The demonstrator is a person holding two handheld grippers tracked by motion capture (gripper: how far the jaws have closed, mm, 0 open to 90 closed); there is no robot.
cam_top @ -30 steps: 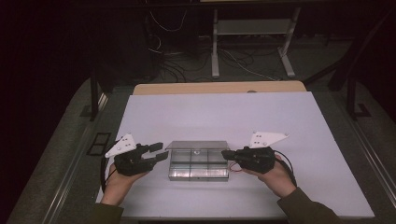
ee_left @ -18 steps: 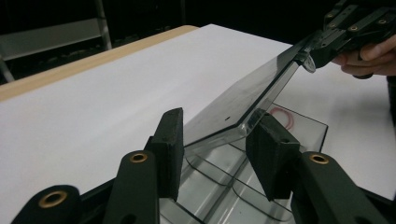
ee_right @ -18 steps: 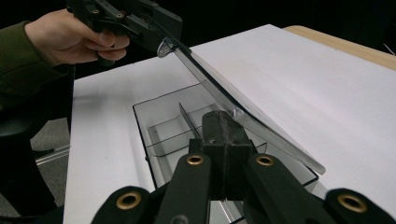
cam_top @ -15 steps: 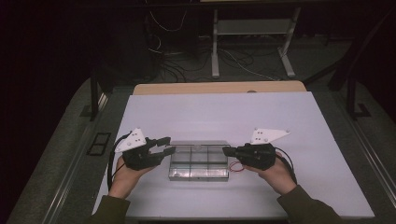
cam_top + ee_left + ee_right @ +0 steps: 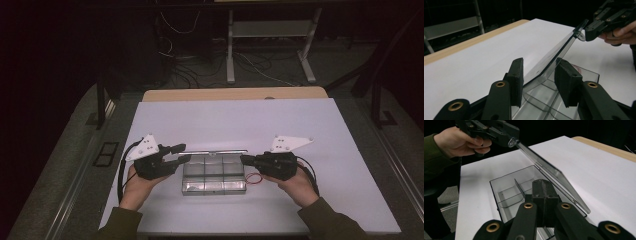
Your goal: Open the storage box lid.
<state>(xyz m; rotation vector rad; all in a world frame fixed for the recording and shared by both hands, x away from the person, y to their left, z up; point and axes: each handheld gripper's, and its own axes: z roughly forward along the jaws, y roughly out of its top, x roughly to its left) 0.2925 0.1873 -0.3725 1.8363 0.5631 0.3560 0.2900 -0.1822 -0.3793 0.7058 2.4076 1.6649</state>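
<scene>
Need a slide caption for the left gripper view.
Left claw straddles the clear box's raised lid; right claw pinches the lid's far corner.

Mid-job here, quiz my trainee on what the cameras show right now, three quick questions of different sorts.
1. True or false: the lid lies flat and closed on the clear box.
2. How many compartments does the box have in the high view?
3. What lies on the table just beside the box's right end? A) a red loop B) a blue pen C) a spoon

Key: 1 false, the lid is tilted up; 2 six, in two rows of three; 3 A.
</scene>
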